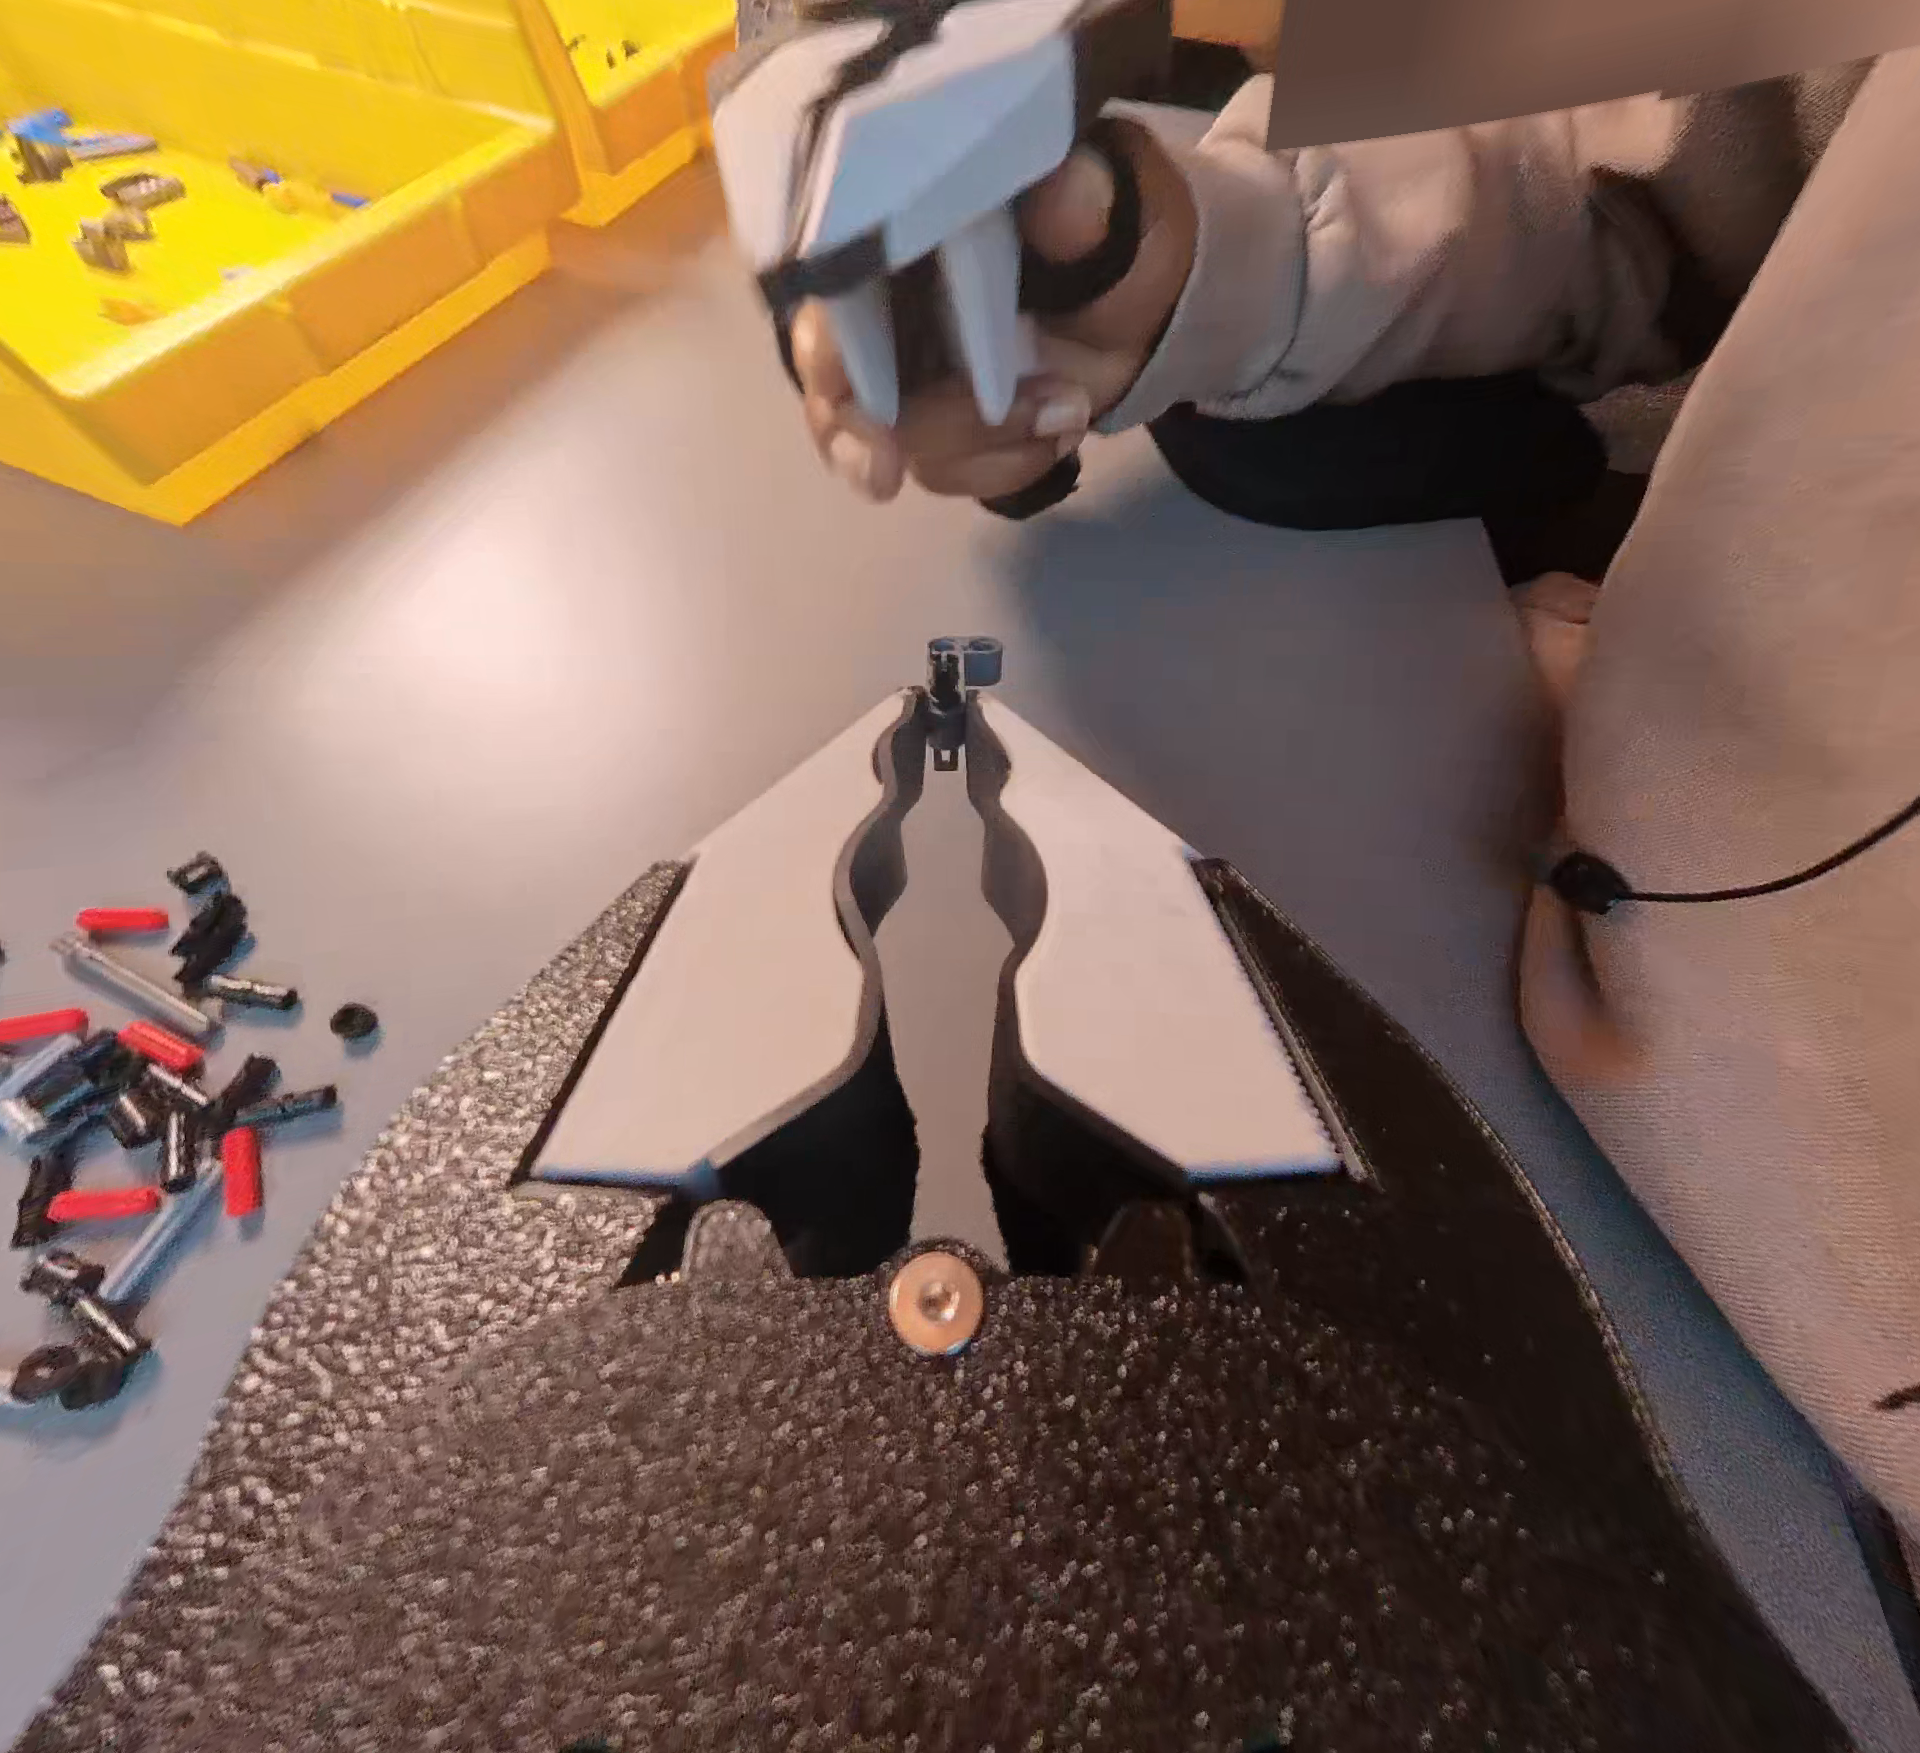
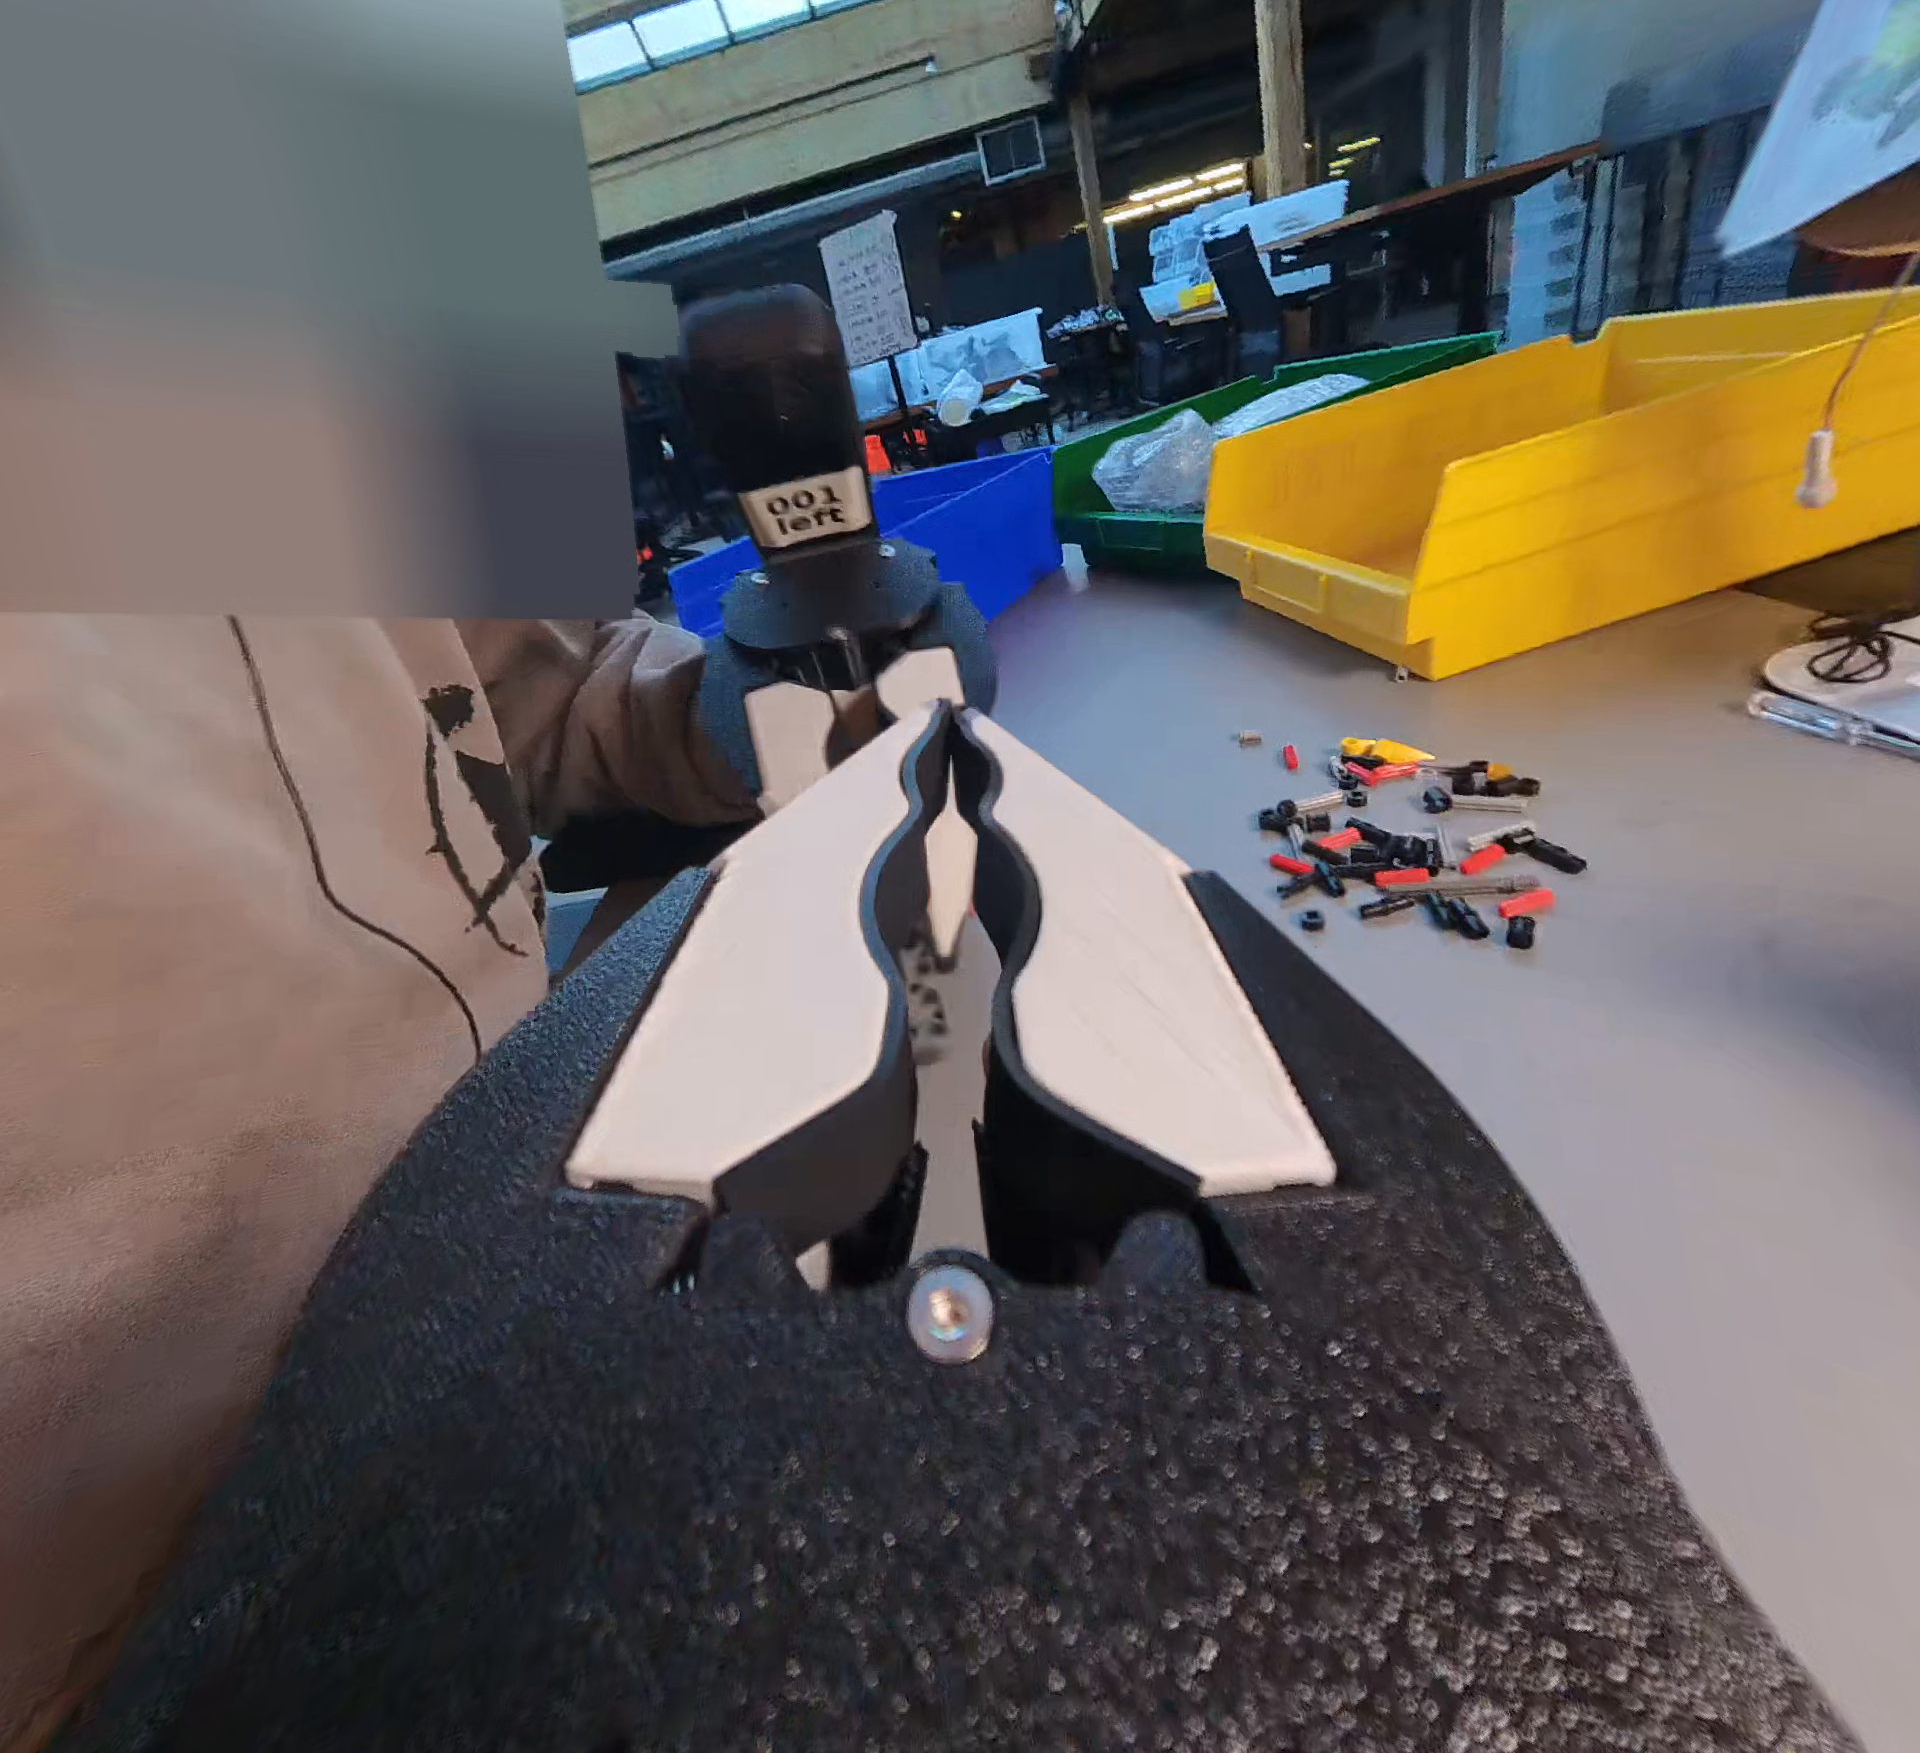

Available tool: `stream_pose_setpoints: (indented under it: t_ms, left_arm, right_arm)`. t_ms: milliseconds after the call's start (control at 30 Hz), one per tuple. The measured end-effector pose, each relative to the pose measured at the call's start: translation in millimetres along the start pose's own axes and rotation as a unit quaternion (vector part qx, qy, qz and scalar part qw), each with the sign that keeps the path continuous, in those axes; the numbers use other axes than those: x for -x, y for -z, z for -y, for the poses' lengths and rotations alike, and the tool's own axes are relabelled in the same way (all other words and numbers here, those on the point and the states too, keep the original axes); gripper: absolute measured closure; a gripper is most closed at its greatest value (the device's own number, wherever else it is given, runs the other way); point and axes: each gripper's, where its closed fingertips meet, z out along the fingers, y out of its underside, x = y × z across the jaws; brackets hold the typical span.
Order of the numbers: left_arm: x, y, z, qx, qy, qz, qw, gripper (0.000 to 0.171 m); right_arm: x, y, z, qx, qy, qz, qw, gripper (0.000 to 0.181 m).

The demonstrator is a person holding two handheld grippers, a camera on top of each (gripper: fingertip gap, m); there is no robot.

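The left gripper (image 1: 943, 701) is held low over the grey table (image 1: 520, 664), its fingers pointing forward and away from the person's body. Its jaws are closed to a narrow gap, and a small black pin (image 1: 943, 716) is pinched between the tips. A small grey two-hole connector (image 1: 961, 654) is seated on the far end of that pin, just past the fingertips, clear of the table surface as far as can be judged.

The right gripper (image 1: 940, 353) is seen in the left wrist view raised above and beyond the left one, tilted so that its white fingers (image 1: 868, 342) point downward toward the held part. It is gripped by a bare hand (image 1: 966, 415) emerging from a beige sleeve (image 1: 1351, 269). In the right wrist view its jaws are brought together at the tips, and nothing can be seen held between them. The left gripper (image 2: 883, 716) appears just behind those tips.

A scatter of small black, red and grey parts (image 1: 135, 1101) lies on the table to the left of the left gripper, well apart from it. A yellow bin (image 1: 312, 249) with a few small pieces inside stands farther back on the left. In the right wrist view a green bin (image 2: 1143, 498) and a blue bin (image 2: 966, 519) are lined up beside another yellow bin.
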Motion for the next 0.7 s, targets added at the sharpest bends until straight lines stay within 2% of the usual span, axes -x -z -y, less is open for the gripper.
stream_pose_setpoints:
  t_ms: [100, 133, 200, 400, 600, 700]
  left_arm:
    - [6, 3, 4, -0.023, 0.028, 0.000, 0.999, 0.164]
    - [9, 4, 6, -0.028, 0.027, 0.005, 0.999, 0.164]
    - [9, 6, 9, -0.041, 0.032, 0.002, 0.999, 0.164]
    - [7, 12, 19, -0.064, 0.012, 0.015, 0.998, 0.164]
    - [7, 15, 20, -0.068, -0.008, 0.039, 0.997, 0.165]
    - [6, 18, 24, -0.079, -0.016, 0.042, 0.996, 0.165]
  right_arm:
    - [-7, 2, -6, 0.035, 0.053, -0.023, 0.998, 0.180]
    - [-6, -1, -13, 0.054, 0.058, -0.019, 0.997, 0.170]
    - [-1, -6, -23, 0.071, 0.051, -0.006, 0.996, 0.163]
    - [9, -17, -42, 0.112, 0.064, 0.009, 0.992, 0.172]
    - [11, -18, -42, 0.108, 0.058, 0.014, 0.992, 0.173]
    - [11, -19, -39, 0.095, 0.027, 0.019, 0.995, 0.178]
